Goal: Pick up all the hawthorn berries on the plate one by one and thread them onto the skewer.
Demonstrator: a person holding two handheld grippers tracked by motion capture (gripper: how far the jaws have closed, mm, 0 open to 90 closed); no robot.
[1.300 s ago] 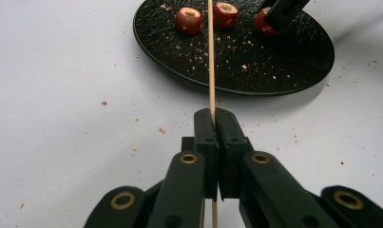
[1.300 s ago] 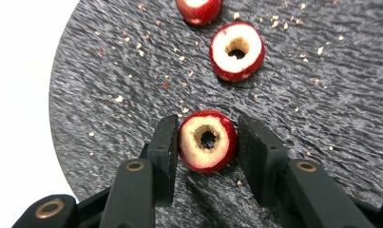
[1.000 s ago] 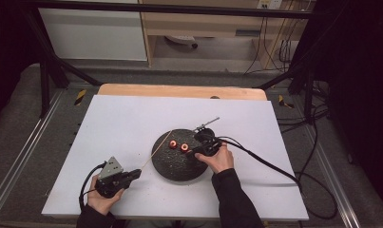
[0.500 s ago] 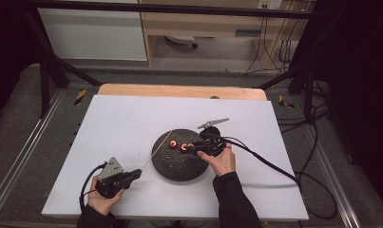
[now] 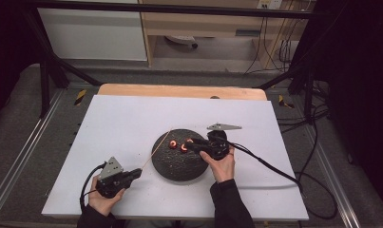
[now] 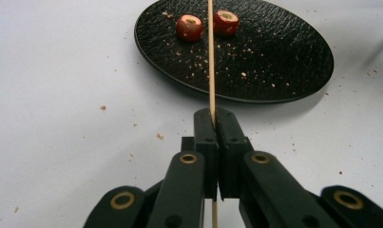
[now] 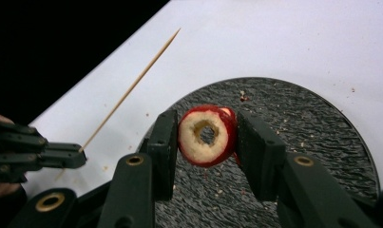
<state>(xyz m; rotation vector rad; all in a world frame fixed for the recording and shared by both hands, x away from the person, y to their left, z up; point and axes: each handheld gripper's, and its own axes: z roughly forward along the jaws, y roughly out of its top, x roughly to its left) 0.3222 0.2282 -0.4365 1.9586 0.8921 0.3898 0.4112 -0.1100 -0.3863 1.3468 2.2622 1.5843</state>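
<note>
Cored red fruit piece (image 7: 207,135): light, soft, easily crushed; clamped sideways in right tool (image 7: 205,142) over dark plate (image 5: 172,166), centre tabletop. Skewer (image 6: 210,57): thin, brittle, probably wooden; pinched near its blunt end by closed left tool (image 6: 214,121), point aimed far-right.

Matt black, pale wood and glossy red fruit skin

The plate (image 6: 274,57) looks like dark stone or slate, matt with a rough, pebbled face dusted with crumbs. The skewer (image 6: 211,57) is thin pale wood, smooth. The cored fruit piece (image 7: 207,135) has shiny red skin and dull, grainy cream flesh. The table top (image 5: 132,118) is smooth, matt white, edged behind by light wood.
</note>
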